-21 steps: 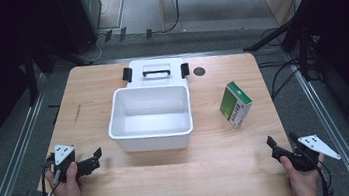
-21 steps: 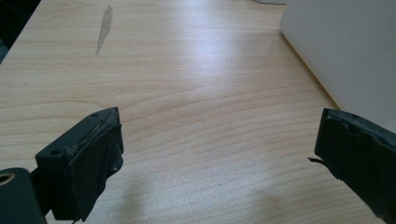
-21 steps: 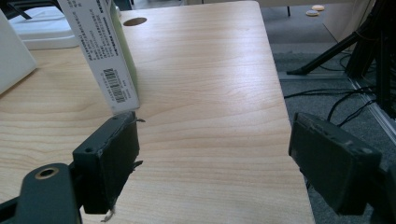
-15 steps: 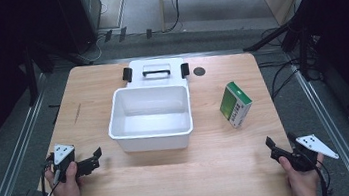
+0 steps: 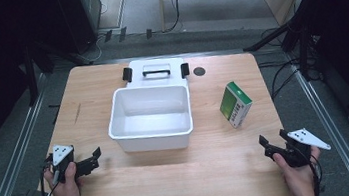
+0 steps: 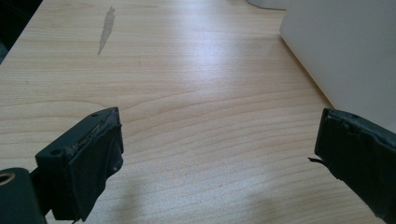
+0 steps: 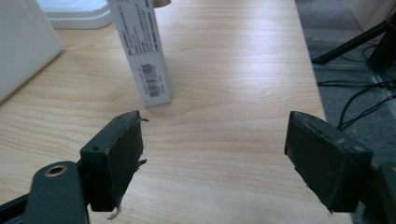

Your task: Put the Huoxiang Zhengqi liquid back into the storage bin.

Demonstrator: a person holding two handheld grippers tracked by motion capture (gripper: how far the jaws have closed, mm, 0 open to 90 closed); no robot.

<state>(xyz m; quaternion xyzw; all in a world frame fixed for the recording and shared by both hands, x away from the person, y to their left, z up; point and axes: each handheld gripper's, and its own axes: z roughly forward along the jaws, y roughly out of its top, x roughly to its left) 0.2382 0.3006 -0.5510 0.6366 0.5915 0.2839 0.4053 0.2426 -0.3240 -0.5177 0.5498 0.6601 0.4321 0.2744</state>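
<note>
You are holding the left gripper [image 5: 93,159] low at seven o'clock and the right gripper [image 5: 272,142] at five o'clock, both resting near the front edge of the table [image 5: 212,174] — jaws standing wide apart on each, nothing between them. Just beyond the right gripper, toward two o'clock, the green box [image 5: 235,104] is standing upright, apart from its jaws. The white bin [image 5: 153,135] is sitting at centre, its lid [image 5: 156,71] lying behind it at twelve o'clock.

green/white box [image 5: 235,103], white bin [image 5: 149,117], black grippers, light wood table [image 5: 221,163]
</note>
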